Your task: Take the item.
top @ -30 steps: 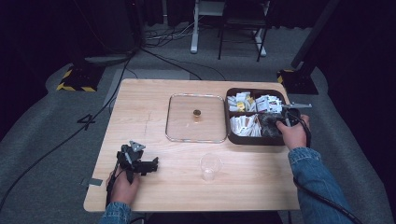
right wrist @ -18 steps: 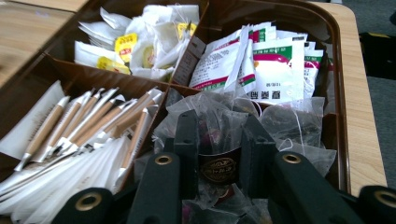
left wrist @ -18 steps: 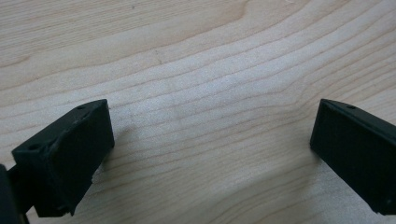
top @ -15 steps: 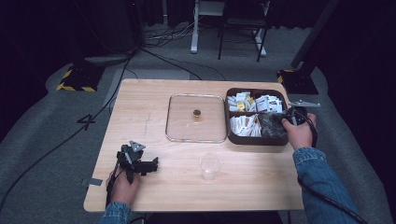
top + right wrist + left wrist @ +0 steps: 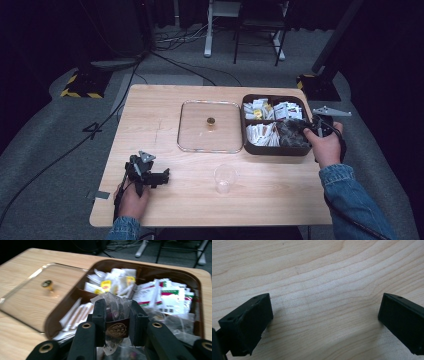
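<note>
In the right gripper view my right gripper (image 5: 117, 305) is shut on a clear sachet (image 5: 117, 331) with a dark round-crested label and dried bits inside. It hangs just above the near right compartment of a brown compartment box (image 5: 197, 280). From the high view that gripper (image 5: 306, 129) sits at the box's (image 5: 272, 151) right end, held in a hand with a denim sleeve. My left gripper (image 5: 161, 176) rests low on the table's near left part, and its jaws stand wide open (image 5: 325, 315) over bare wood.
A clear lid (image 5: 200, 135) with a small gold knob (image 5: 210, 121) lies flat left of the box. A clear plastic cup (image 5: 225, 177) stands near the table's front edge. The box holds white and yellow packets (image 5: 120, 282) and paper sticks (image 5: 75, 315).
My right gripper has risen a little over the box with the sachet in its jaws and drifted slightly right. The left gripper has stayed where it was.
</note>
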A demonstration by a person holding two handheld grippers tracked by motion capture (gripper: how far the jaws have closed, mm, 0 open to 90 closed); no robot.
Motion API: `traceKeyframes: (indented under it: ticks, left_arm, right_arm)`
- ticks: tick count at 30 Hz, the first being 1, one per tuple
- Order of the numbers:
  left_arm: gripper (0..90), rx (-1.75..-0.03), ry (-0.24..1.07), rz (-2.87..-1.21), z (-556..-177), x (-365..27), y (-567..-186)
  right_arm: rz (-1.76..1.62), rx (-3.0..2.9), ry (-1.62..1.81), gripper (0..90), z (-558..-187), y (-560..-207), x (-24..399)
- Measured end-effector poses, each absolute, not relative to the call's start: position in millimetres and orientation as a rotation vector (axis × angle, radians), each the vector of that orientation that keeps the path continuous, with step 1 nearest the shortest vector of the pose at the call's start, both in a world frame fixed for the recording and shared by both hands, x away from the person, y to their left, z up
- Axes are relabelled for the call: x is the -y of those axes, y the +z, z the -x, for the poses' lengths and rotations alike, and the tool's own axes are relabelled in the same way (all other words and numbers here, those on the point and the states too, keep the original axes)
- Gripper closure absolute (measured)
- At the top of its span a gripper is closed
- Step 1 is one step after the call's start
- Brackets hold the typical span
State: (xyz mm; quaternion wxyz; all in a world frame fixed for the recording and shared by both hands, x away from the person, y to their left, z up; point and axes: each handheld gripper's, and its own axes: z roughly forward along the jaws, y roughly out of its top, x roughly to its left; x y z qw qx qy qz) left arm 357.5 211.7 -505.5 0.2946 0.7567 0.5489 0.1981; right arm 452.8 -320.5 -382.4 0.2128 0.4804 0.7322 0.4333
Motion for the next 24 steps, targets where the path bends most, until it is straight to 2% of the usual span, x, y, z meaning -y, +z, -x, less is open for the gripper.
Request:
traceKeyframes:
  ticks: [14,24]
  left_arm:
    - [0.0,-1.462,0.527,-2.015,-357.5,-211.7,-505.4]
    - [0.0,-1.462,0.522,-2.013,-358.1,-211.4,-505.5]
  right_arm:
    - [-1.149,-2.127,1.381,71.5,-407.0,-353.6,287.3]
    - [-1.063,-2.202,1.450,71.5,-385.4,-350.4,265.6]
